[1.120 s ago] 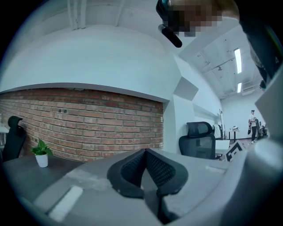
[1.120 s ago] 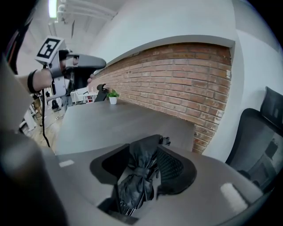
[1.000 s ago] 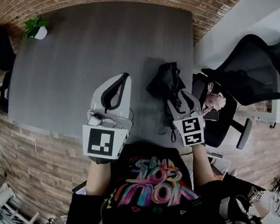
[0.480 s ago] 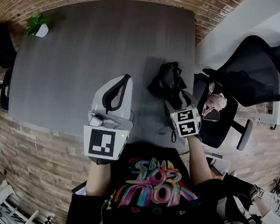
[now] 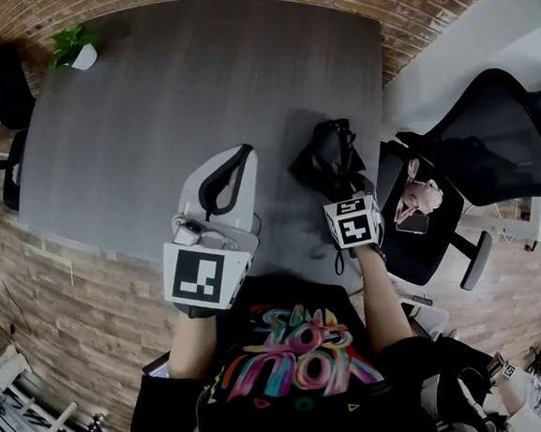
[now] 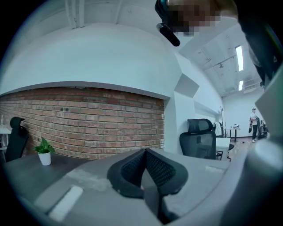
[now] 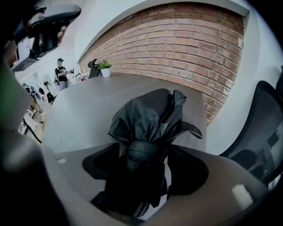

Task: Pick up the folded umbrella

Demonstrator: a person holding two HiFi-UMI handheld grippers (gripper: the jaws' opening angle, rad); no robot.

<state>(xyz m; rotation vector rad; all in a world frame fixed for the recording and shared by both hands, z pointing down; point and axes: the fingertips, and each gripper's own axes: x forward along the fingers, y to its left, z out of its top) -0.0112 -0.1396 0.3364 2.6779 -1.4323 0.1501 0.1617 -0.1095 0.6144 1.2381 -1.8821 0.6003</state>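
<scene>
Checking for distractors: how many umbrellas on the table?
1: a folded black umbrella near the table's right edge, between the right gripper's jaws, which have just been opening. More may be hidden.

Black umbrella (image 5: 327, 158), grey table (image 5: 194, 95), red-brick wall (image 6: 88, 123)

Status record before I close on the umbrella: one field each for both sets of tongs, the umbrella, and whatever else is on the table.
left tongs: shut, nothing between them
right tongs: open, jaws have just been opening; folded umbrella sits between them, pads look clear of it
folded umbrella: black, lying near the right edge of the table
potted plant: far left corner of the table
</scene>
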